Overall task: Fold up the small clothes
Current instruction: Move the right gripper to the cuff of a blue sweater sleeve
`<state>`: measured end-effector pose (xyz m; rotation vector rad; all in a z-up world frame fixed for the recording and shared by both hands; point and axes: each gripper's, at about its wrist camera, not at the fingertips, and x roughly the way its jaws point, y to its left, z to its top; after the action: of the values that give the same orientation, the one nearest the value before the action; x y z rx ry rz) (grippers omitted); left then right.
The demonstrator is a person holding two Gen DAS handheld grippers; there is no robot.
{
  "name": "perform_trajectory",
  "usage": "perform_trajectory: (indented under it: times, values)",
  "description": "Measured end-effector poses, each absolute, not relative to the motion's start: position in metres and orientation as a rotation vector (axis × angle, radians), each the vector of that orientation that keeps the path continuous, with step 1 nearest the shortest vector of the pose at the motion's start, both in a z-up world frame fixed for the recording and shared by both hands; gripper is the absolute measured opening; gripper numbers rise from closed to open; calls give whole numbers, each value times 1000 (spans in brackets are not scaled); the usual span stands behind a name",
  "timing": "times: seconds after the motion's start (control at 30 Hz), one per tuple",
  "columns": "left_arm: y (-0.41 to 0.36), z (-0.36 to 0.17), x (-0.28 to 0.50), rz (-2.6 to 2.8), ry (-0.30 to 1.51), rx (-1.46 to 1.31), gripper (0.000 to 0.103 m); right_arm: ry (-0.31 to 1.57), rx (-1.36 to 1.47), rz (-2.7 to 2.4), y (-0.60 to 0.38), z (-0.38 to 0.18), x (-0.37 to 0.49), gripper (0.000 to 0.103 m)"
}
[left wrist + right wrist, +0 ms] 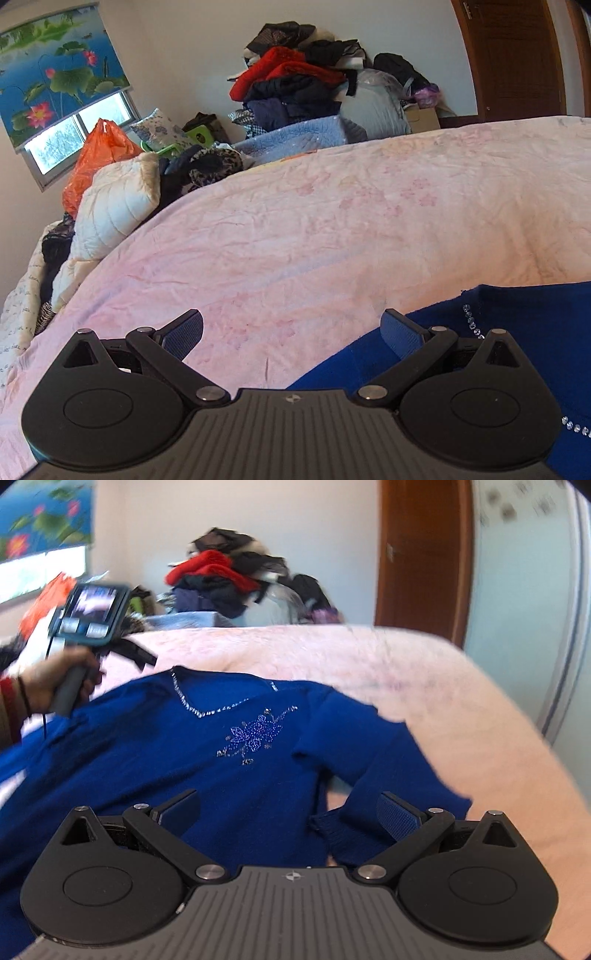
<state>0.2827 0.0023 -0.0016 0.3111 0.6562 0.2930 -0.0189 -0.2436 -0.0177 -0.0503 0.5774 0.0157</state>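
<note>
Bare pink bedspread (332, 221) beyond the blue sweater (184, 746); clothes heap (295, 81) along its far edge.

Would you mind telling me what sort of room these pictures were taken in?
Most likely a bedroom at home. A bed with a pink floral bedspread fills both views, pillows and heaped clothes lie behind it, and a blue sweater is spread on it.

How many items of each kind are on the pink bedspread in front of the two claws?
Blue sweater: 1
Open claws, left claw and right claw: 2
White quilted pillow at the bedspread's far edge: 1
Total: 4
</note>
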Motion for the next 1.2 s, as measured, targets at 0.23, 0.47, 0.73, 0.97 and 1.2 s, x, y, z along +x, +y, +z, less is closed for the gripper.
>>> perform_trajectory:
  times: [0.23, 0.47, 0.73, 0.97, 1.2]
  values:
    - [-25, 18, 174, 0, 645, 248, 103, 604, -80, -43, -254, -22, -24, 98]
    - [-42, -11, 90, -115, 774, 218, 103, 600, -66, -17, -262, -28, -26, 63]
    - [-53, -21, 52, -117, 823, 183, 103, 561, -130, 82, -232, -15, -40, 68]
    - [-55, -19, 39, -105, 810, 207, 103, 626, -333, 152, -201, -25, -55, 81]
    - [-57, -18, 35, -99, 814, 217, 103, 562, -302, 24, -231, -16, -61, 79]
